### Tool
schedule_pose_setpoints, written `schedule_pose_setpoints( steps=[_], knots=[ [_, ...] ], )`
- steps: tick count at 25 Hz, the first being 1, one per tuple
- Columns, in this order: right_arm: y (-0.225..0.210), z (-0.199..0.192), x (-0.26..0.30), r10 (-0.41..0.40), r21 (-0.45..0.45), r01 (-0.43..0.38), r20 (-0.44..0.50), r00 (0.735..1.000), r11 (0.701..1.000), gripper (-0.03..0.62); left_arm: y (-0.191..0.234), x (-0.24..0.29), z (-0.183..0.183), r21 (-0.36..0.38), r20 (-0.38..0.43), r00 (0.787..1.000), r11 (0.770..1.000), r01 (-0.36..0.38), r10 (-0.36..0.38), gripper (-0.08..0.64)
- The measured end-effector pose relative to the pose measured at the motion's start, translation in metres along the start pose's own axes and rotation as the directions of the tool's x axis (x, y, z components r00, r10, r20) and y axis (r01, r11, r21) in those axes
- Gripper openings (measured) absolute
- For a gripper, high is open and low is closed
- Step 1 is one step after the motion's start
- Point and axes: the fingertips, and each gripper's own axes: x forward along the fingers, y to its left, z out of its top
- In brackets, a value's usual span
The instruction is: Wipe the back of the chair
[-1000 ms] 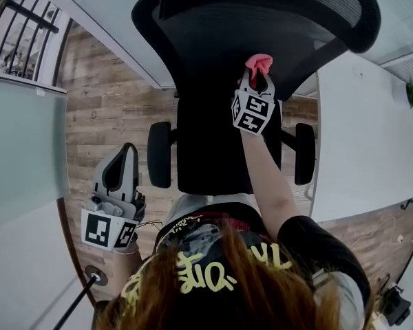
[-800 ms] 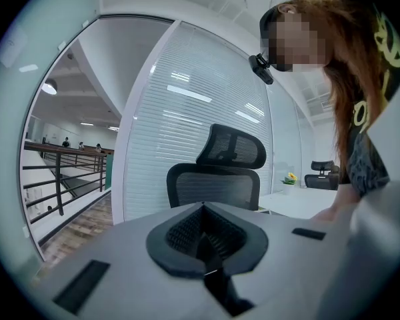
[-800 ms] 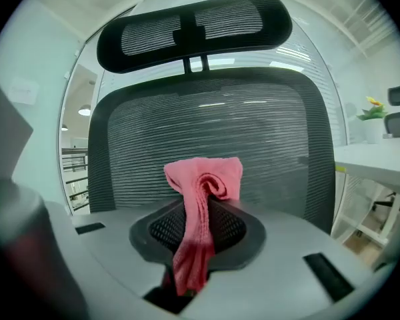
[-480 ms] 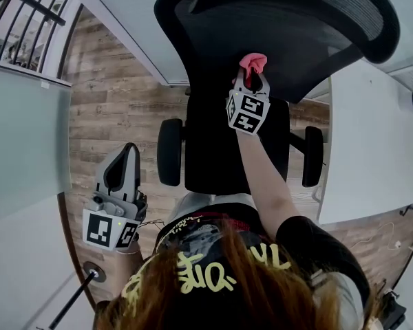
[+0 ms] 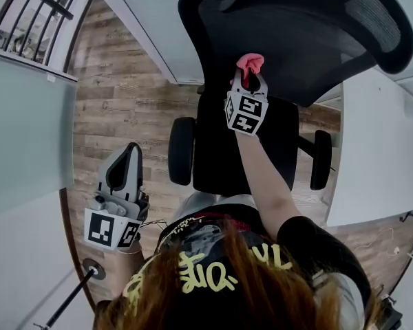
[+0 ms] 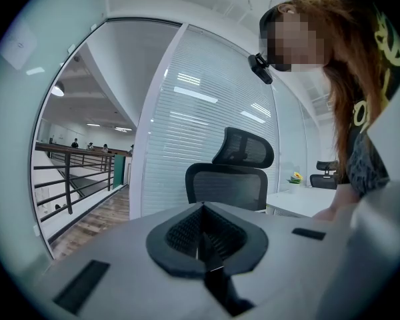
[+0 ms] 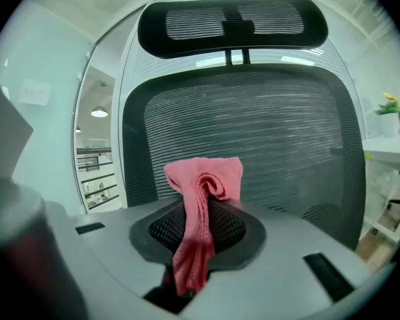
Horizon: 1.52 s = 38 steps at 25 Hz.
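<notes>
— Over the last second the chair (image 5: 241,115) has slid up and to the right in her view. The right tongs (image 5: 250,75) have stayed on the mesh back (image 5: 296,40), with the pink cloth (image 5: 250,62) a touch nearer its middle than before. The left tongs (image 5: 127,155) have hardly stirred at her side.

— What's the room like?

— There's a grey-brown wood-plank floor (image 5: 117,95) and a long white table (image 5: 378,150) just right of the chair. On the left a dark railing (image 5: 27,12) shows beyond a glass wall (image 5: 20,143). Further along the table stands a yellow flower (image 7: 389,102).

— And the chair itself?

— It's a black office chair standing on the floor, its seat (image 5: 234,150) between her and the back. The back is fine ribbed mesh in a solid black frame, and a separate mesh headrest (image 7: 233,22) sits on a short stem above it. Padded armrests (image 5: 181,150) stick out on either side of the seat.

— Is the cloth on it?

— As far as I can tell, yes. The right tongs are clamped on the pink cloth. It's bunched into a rolled fold that pokes out past the tips, low on the mesh and about mid-width.

— And the left?

— Its jaws are closed on nothing. It's held low by her left hip over the floor, pointing towards the chair.
</notes>
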Motion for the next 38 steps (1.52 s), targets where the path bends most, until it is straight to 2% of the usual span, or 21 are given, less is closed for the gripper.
schedule_pose_setpoints(
  steps=[7,28,30,34,38],
  knots=[
    [0.04,-0.005,0.005,0.061,-0.018,-0.061,-0.015,0.998,0.998,0.071,0.016,-0.012,-0.003,-0.009,0.002,1.0,1.0,-0.013,0.013,-0.011],
    [0.116,-0.022,0.012,0.178,-0.025,-0.179,-0.061,0.982,0.983,0.071,0.047,-0.035,-0.009,-0.023,0.008,0.998,0.998,-0.061,0.061,-0.011],
    [0.127,-0.024,0.012,0.212,-0.03,-0.214,-0.071,0.975,0.976,0.071,0.048,-0.036,-0.009,-0.023,0.009,0.998,0.998,-0.061,0.061,-0.011],
    [0.156,-0.026,0.006,0.317,-0.071,-0.324,-0.086,0.944,0.944,0.071,0.048,-0.035,-0.01,-0.028,0.007,0.998,0.998,-0.06,0.06,-0.011],
    [0.163,-0.016,-0.01,0.368,-0.09,-0.372,-0.056,0.928,0.924,0.071,0.047,-0.032,-0.01,-0.032,0.006,0.998,0.998,-0.055,0.055,-0.011]
  ],
)
